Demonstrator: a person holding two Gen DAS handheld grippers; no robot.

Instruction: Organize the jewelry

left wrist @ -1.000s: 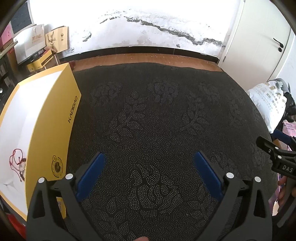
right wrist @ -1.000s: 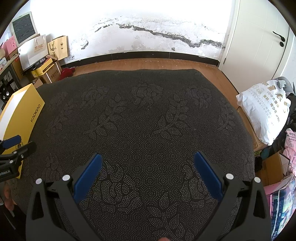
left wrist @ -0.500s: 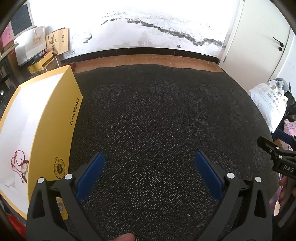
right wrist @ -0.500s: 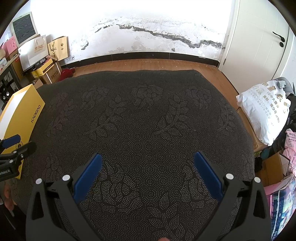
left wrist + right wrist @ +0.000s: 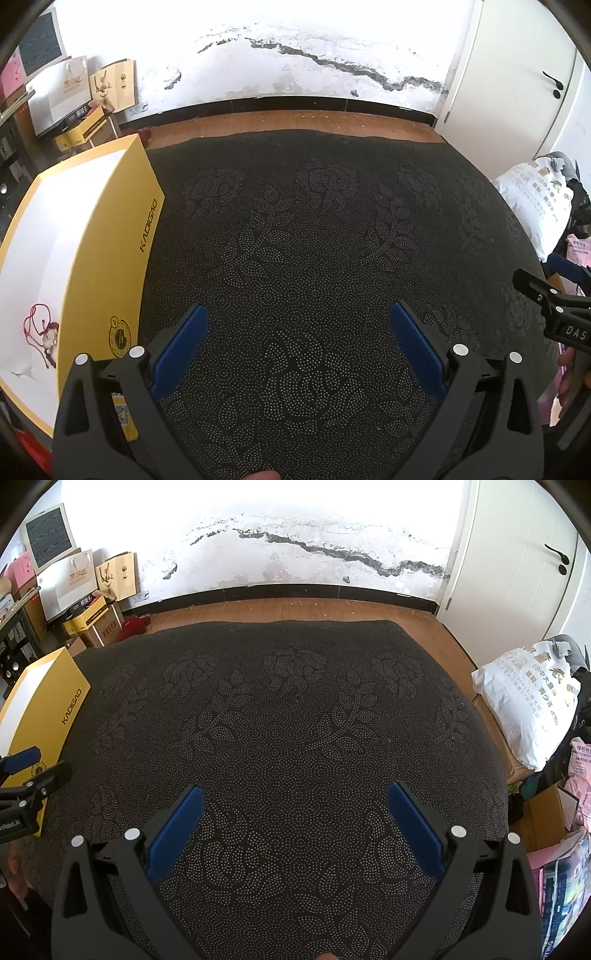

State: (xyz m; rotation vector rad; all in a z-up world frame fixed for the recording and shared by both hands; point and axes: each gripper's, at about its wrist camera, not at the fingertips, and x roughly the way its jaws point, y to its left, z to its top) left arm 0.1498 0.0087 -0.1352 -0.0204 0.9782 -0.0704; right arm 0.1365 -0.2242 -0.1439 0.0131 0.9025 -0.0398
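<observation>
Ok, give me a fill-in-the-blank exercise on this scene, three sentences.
1. The red string jewelry lies inside the ____ box.
2. Both the left tongs and the right tongs are ____, holding nothing.
3. The box stands on a dark cloth patterned with ____.

Missing words: yellow; open; flowers

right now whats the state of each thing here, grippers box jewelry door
left gripper: open, empty
right gripper: open, empty
yellow box: open top, standing on the dark patterned cloth
red cord jewelry: lying inside the box
white door: closed
</observation>
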